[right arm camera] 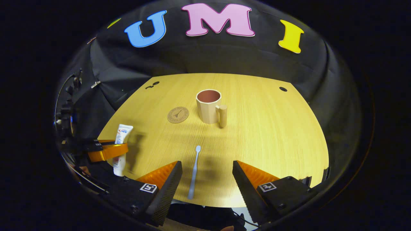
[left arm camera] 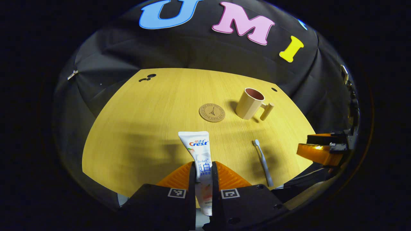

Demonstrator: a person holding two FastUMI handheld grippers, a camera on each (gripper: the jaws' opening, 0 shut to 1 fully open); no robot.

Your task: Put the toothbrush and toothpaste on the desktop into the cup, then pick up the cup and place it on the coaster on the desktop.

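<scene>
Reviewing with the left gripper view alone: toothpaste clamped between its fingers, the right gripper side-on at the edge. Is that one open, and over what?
Observer: The right gripper is open wide, the toothbrush lying flat between its fingers, untouched.
Operator: Brush head pointing where?
Observer: Away from it, toward the cup.
Operator: And the toothpaste, seen from there?
Observer: The toothpaste stands near upright in the left gripper, crimped end up.
</scene>
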